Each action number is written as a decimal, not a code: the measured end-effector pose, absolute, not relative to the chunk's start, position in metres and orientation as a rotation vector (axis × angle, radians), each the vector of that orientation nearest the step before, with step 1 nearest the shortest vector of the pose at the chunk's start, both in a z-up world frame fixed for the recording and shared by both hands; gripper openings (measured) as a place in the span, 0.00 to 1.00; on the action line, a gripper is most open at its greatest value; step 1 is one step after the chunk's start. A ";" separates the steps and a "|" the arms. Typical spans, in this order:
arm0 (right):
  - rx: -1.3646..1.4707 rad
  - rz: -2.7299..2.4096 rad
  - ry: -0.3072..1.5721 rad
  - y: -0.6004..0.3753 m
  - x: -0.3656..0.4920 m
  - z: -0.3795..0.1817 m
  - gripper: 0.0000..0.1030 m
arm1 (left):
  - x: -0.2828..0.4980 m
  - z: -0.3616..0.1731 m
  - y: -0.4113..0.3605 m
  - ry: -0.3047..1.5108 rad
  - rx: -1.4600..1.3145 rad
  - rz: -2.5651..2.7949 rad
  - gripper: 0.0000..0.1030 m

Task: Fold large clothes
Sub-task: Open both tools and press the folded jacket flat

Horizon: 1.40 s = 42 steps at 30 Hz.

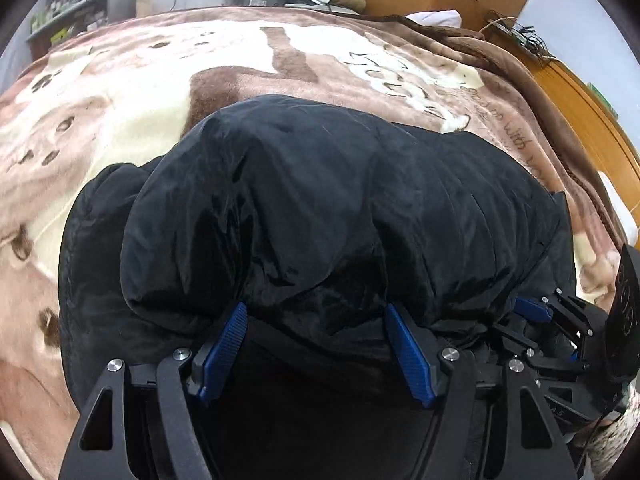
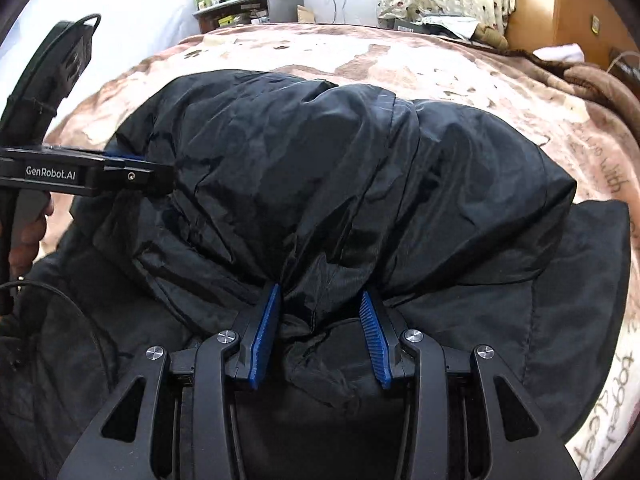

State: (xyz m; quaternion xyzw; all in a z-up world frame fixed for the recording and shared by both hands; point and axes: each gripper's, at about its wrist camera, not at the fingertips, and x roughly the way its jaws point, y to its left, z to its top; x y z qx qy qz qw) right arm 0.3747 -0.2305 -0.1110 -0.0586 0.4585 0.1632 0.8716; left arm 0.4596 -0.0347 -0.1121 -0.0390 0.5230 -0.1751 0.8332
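Observation:
A large black padded jacket (image 1: 320,208) lies bunched on the bed; it also fills the right wrist view (image 2: 340,184). My left gripper (image 1: 316,316) has its blue pads wide apart at the jacket's near edge, with a puffed fold resting over the tips. My right gripper (image 2: 320,300) also has its pads apart, with a bunch of black cloth between them, not pinched. The right gripper shows at the lower right of the left wrist view (image 1: 536,312). The left gripper enters the right wrist view from the left (image 2: 120,172), touching the jacket.
A brown and cream patterned blanket (image 1: 200,80) covers the bed. A wooden headboard (image 1: 580,92) runs along the right. Cluttered shelves (image 2: 248,0) and a wooden cabinet (image 2: 560,4) stand beyond the far edge.

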 end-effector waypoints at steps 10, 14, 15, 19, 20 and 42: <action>-0.042 0.272 0.731 -0.249 0.355 -0.019 0.41 | 0.446 -0.041 -0.015 0.947 -0.211 -0.370 0.69; -0.002 0.198 0.702 -0.252 0.380 -0.013 0.41 | 0.466 -0.034 -0.018 0.925 -0.239 -0.319 0.69; 0.019 0.179 0.716 -0.253 0.388 -0.018 0.41 | 0.472 -0.042 -0.020 0.950 -0.221 -0.280 0.69; 0.080 0.172 0.806 -0.255 0.409 -0.054 0.41 | 0.478 -0.074 -0.024 1.006 -0.193 -0.237 0.69; 0.077 0.176 0.817 -0.254 0.412 -0.065 0.41 | 0.477 -0.080 -0.023 0.998 -0.189 -0.244 0.69; 0.005 0.159 0.888 -0.249 0.409 -0.115 0.40 | 0.484 -0.121 -0.026 1.013 -0.202 -0.280 0.70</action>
